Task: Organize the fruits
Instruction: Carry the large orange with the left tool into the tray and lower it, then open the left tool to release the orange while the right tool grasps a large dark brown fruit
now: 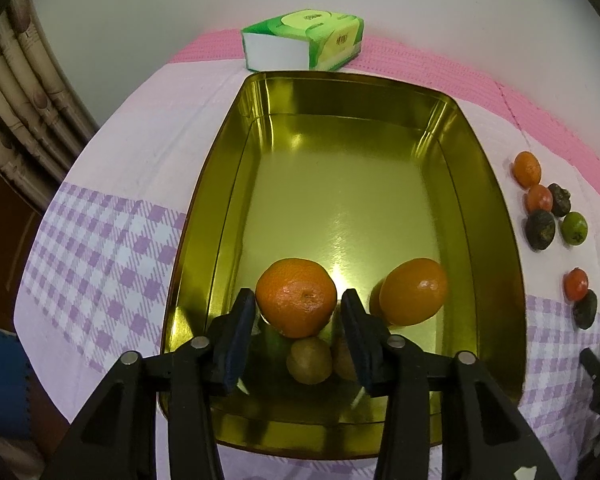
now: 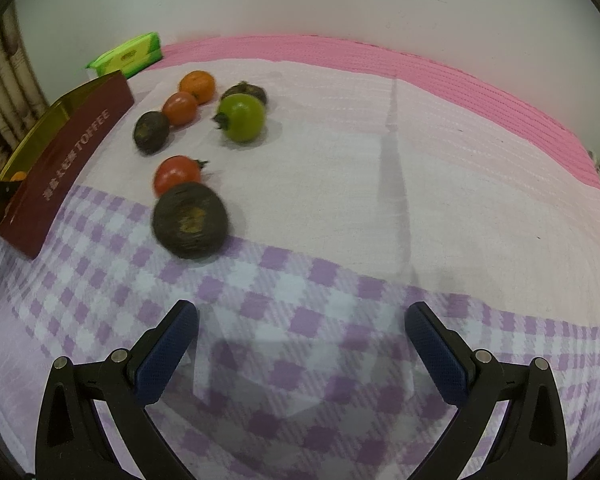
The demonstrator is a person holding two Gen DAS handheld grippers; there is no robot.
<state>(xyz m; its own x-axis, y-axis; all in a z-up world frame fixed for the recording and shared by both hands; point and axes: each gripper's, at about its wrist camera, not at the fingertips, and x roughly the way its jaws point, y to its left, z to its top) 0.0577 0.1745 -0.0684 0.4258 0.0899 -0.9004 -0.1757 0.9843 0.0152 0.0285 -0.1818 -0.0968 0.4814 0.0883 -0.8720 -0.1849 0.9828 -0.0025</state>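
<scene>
We see the left gripper (image 1: 299,312) over the gold-lined rectangular metal tin (image 1: 216,184), its jaws apart with a round orange mandarin (image 1: 296,304) between them; the right pad stands clear of the peel. A second mandarin (image 1: 414,298) lies beside it. The right gripper (image 2: 302,340) is spread wide and empty above the lilac-checked tablecloth (image 2: 340,208), near the loose fruits, including a dark wrinkled fruit (image 2: 191,220).

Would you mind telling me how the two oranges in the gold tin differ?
The left orange sits between the left gripper fingers; the right orange lies free. The left one shows its stem end to the camera; the right one's faces sideways. Both are orange, glossy and inside the tin.
</scene>
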